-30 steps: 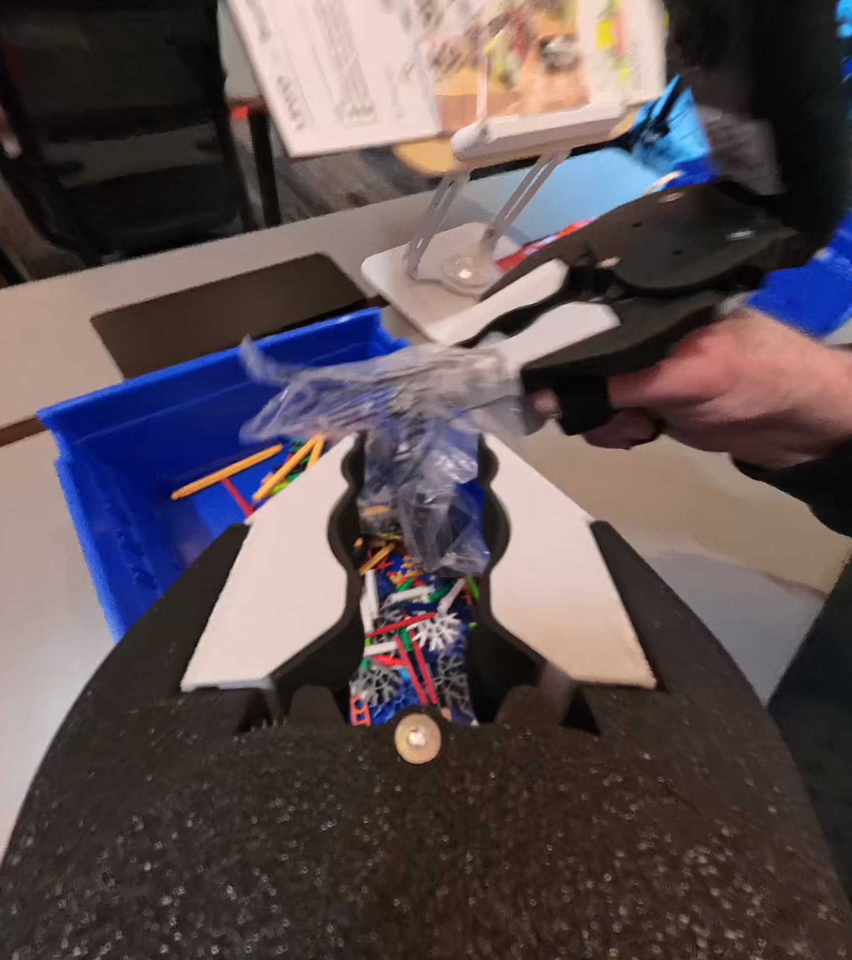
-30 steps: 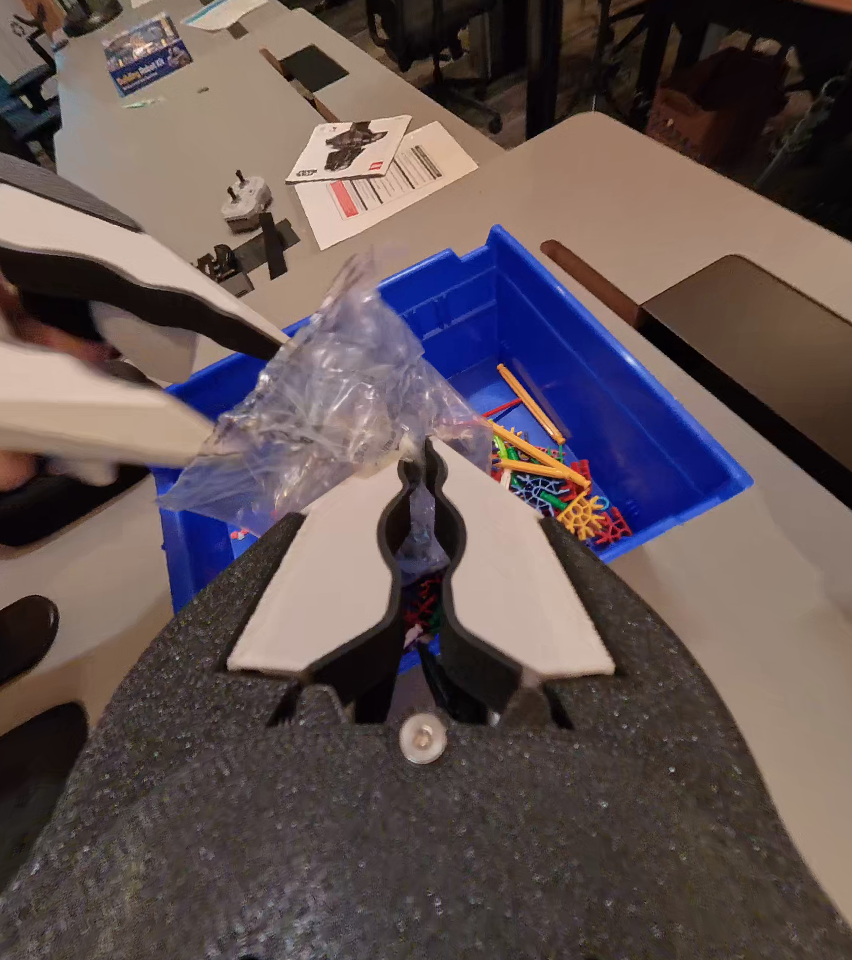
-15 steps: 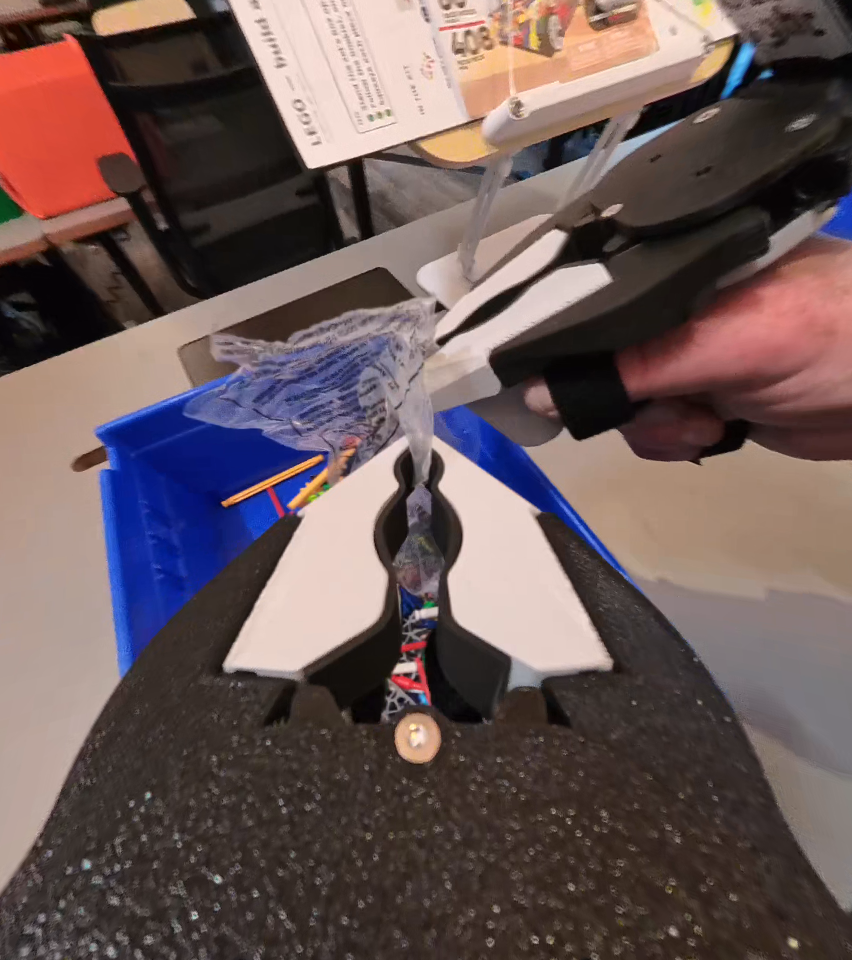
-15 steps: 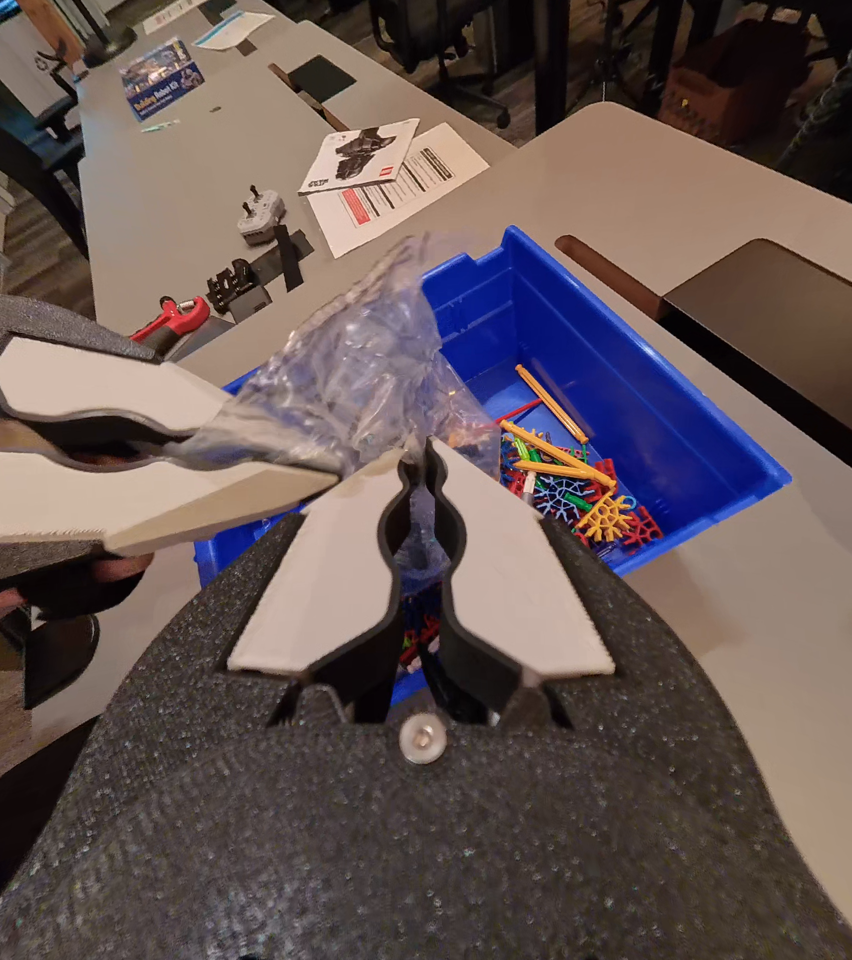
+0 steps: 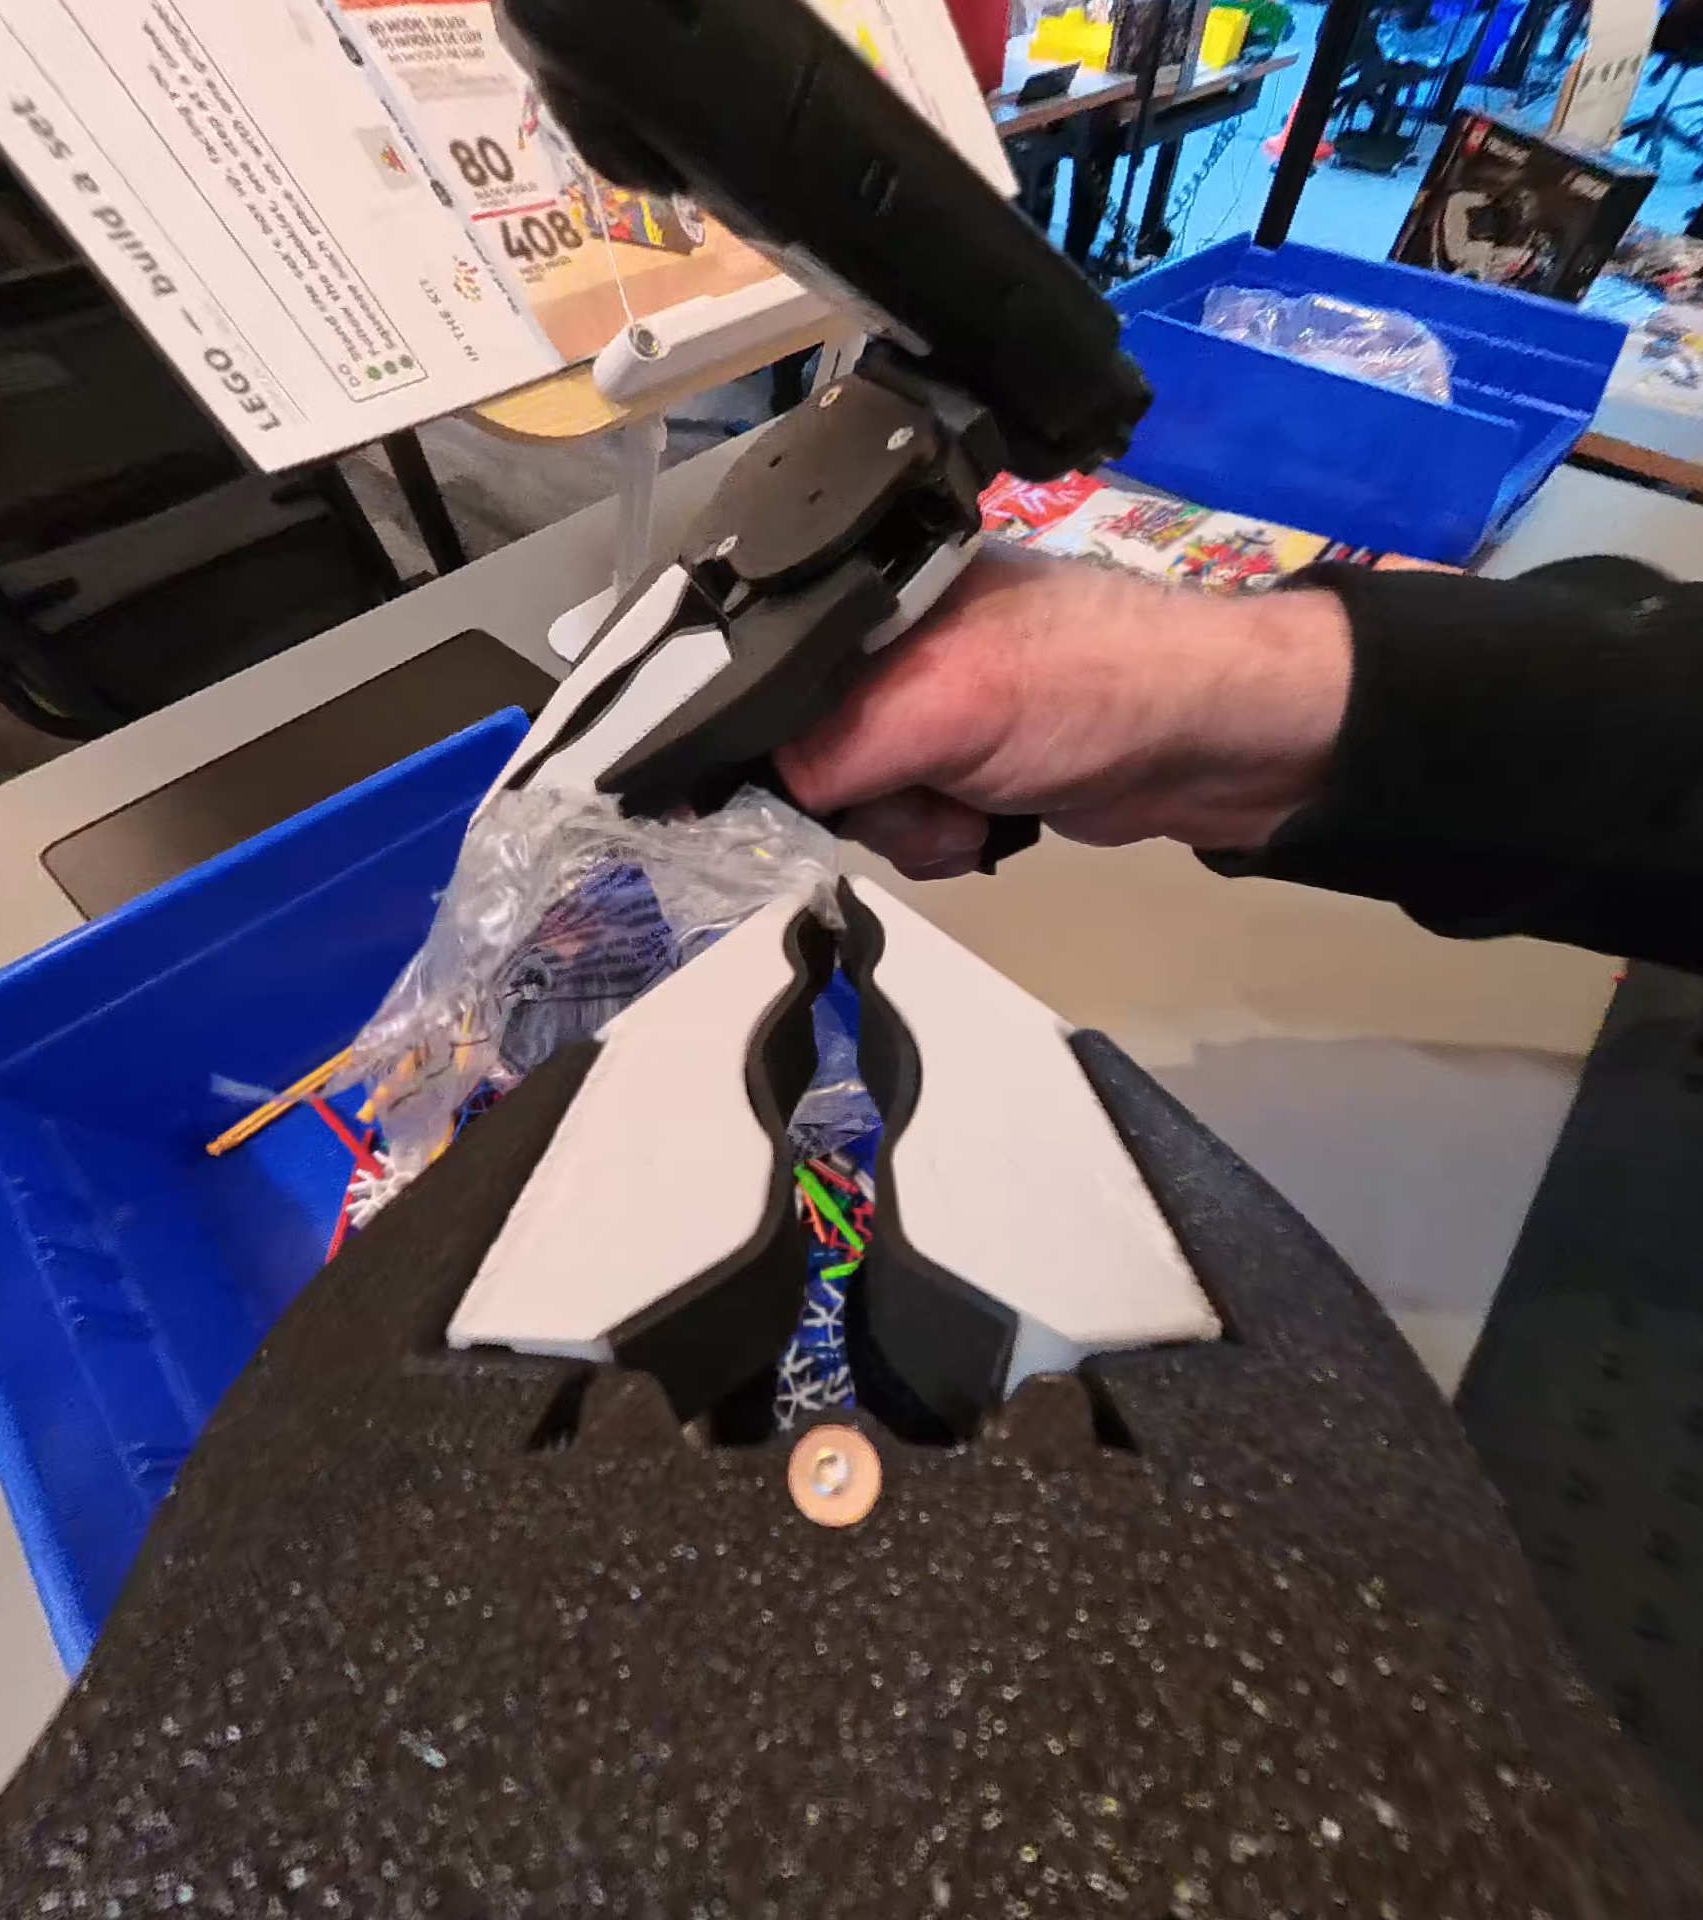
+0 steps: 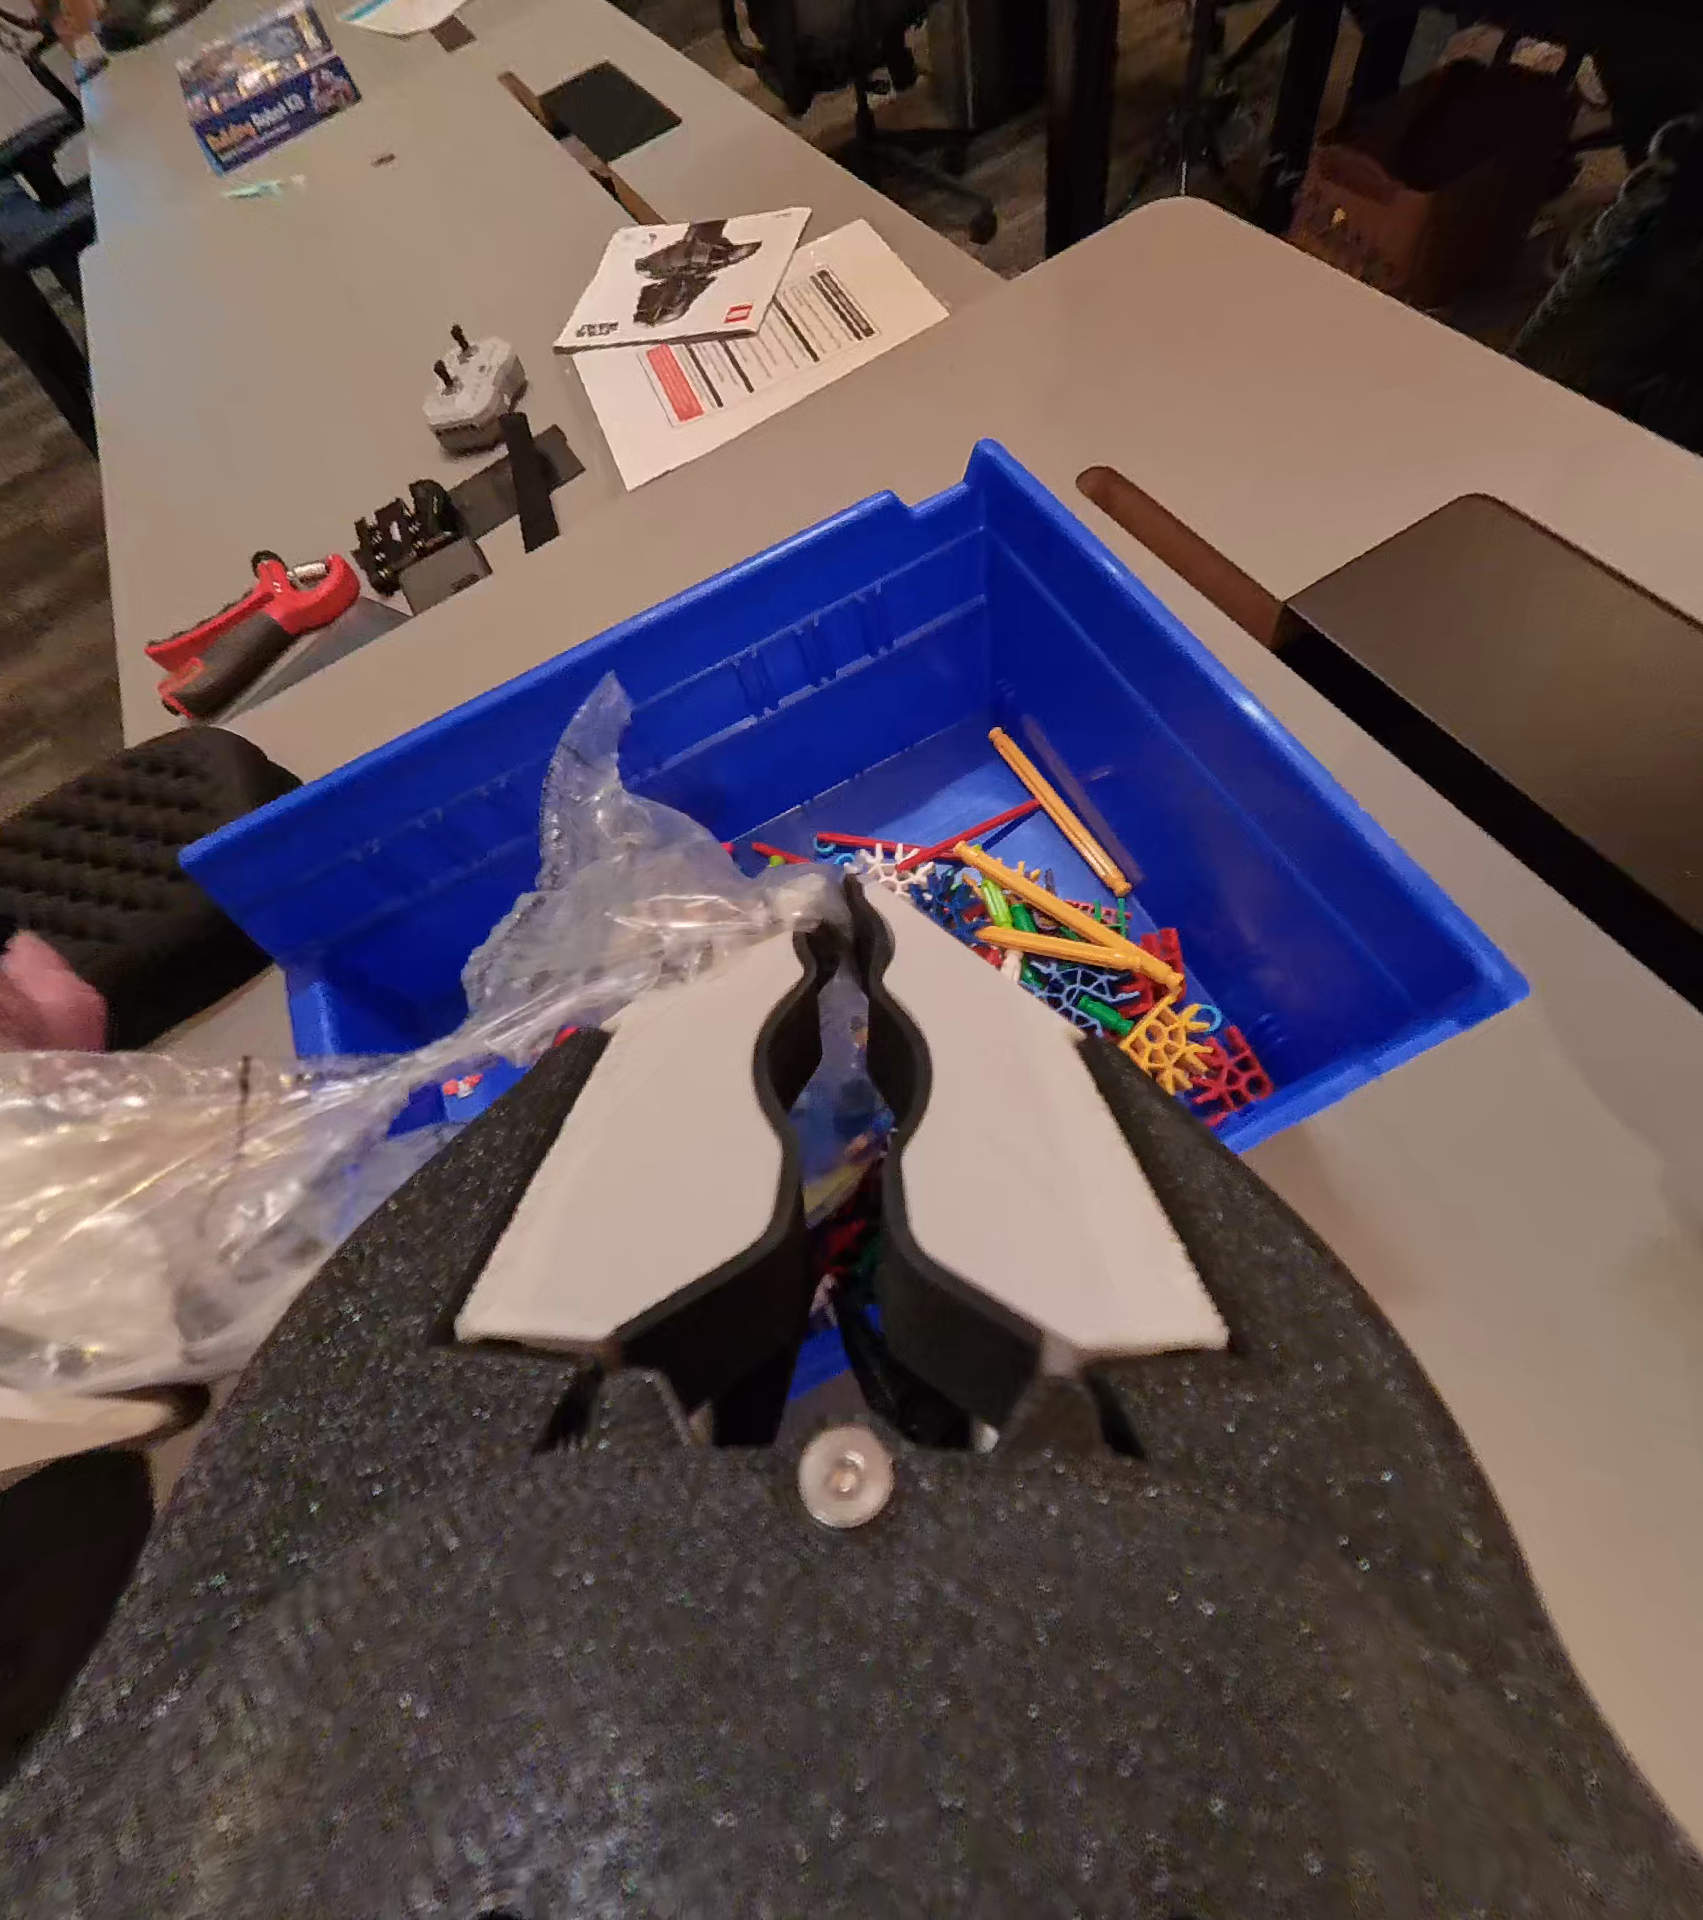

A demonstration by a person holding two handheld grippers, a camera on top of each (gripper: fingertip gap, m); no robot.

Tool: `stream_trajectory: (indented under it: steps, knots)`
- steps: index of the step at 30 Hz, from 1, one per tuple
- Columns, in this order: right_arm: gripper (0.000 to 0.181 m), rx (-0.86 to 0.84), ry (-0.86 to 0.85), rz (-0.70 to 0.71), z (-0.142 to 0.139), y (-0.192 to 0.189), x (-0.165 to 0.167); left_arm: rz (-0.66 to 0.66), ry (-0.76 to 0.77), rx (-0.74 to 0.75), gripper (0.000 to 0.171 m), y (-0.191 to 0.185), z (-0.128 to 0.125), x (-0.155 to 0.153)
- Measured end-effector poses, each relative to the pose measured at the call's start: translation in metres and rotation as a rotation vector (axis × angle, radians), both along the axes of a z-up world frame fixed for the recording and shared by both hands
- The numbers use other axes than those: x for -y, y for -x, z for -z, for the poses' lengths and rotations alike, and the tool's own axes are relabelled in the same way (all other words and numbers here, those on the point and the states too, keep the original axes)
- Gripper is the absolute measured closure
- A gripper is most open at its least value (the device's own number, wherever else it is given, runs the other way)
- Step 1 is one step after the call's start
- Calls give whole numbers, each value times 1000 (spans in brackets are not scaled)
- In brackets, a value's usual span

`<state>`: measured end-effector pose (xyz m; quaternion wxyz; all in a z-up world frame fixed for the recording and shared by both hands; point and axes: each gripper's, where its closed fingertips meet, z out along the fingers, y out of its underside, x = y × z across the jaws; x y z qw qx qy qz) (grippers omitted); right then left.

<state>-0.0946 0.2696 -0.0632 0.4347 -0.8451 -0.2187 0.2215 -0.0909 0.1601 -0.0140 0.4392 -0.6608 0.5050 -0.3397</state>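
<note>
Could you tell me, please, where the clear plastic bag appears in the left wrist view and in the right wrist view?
Left wrist view: the clear plastic bag sits just left of centre, above the blue bin, pinched at the left gripper and at the right gripper.
Right wrist view: the bag stretches from the centre to the left edge.
Shared landmark: the blue bin holding coloured toy pieces.
</note>
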Motion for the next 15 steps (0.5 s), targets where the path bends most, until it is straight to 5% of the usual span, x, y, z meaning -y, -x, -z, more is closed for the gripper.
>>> stream_trajectory:
  steps: [15]
  knots:
    - [181, -63, -27, -103, -28, 10, 21, -142, 222, 233, 171, 67, -24, -42]
